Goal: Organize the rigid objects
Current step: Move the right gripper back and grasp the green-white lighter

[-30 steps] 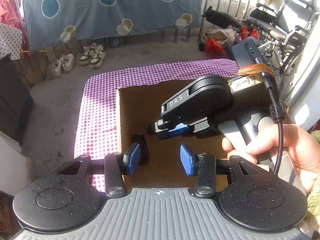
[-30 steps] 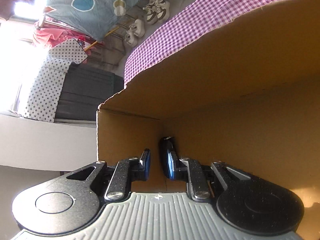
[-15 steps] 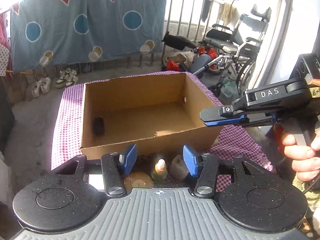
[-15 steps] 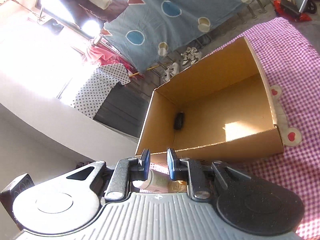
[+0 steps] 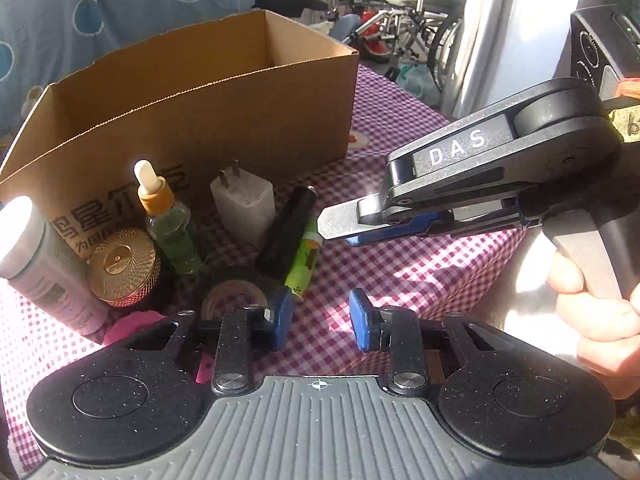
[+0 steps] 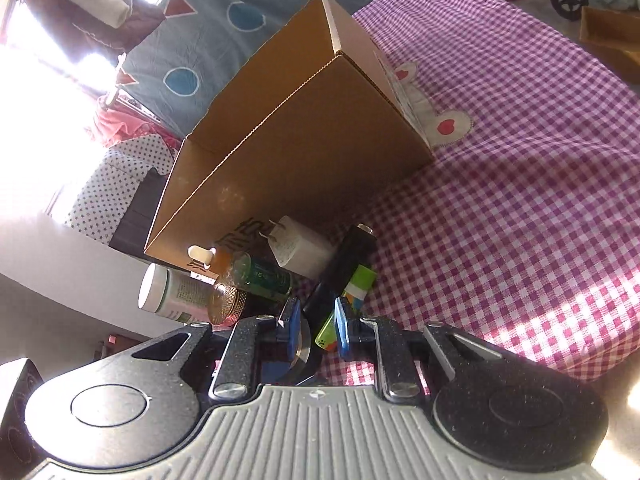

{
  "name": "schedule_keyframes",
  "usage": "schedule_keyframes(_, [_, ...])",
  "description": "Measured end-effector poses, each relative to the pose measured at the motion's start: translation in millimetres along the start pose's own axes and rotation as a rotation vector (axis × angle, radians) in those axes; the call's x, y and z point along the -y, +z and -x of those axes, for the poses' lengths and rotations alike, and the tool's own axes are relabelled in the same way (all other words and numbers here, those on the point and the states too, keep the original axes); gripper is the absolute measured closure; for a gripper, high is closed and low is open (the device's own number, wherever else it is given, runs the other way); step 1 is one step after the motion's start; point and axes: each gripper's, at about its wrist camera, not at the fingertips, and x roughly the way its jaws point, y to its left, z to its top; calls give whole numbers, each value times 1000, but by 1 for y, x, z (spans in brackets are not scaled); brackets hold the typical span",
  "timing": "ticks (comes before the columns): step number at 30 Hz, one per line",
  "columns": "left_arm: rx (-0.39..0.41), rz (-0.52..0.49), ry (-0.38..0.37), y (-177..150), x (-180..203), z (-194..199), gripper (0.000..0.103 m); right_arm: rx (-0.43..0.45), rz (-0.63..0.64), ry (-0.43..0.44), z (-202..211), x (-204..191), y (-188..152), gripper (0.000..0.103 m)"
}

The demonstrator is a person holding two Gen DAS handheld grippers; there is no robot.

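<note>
An open cardboard box (image 5: 224,120) stands on the purple checked cloth (image 5: 400,264). In front of it lie a white bottle (image 5: 36,256), a gold-lidded jar (image 5: 122,266), a green dropper bottle (image 5: 166,220), a white charger plug (image 5: 244,204), a black cylinder (image 5: 286,232), a green lighter (image 5: 304,260) and a tape roll (image 5: 234,302). My left gripper (image 5: 316,320) is open and empty, low over the cloth near the lighter. My right gripper (image 6: 316,322) is open and empty, its pads either side of the lighter (image 6: 344,308) and black cylinder (image 6: 340,268); it also shows from the side in the left wrist view (image 5: 460,200).
A pink item (image 5: 132,330) lies by the tape roll. A wheelchair (image 5: 404,12) and railing stand beyond the table's far right. A blue patterned sheet (image 5: 100,4) hangs behind the box. A heart patch (image 6: 446,126) marks the cloth right of the box.
Both grippers have pulled back from the box and dropped low towards the items in front of it. A dark object stays in the box, now hidden. The right jaws have opened wider.
</note>
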Motion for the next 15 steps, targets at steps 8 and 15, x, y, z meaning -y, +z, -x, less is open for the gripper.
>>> schedule_keyframes(8, [-36,19,-1,5,-5,-23,79,-46,-4,-36,-36,9,11,83])
schedule_keyframes(15, [-73,19,-54,8,-5,-36,79,-65,34,-82,-50,6,15,83])
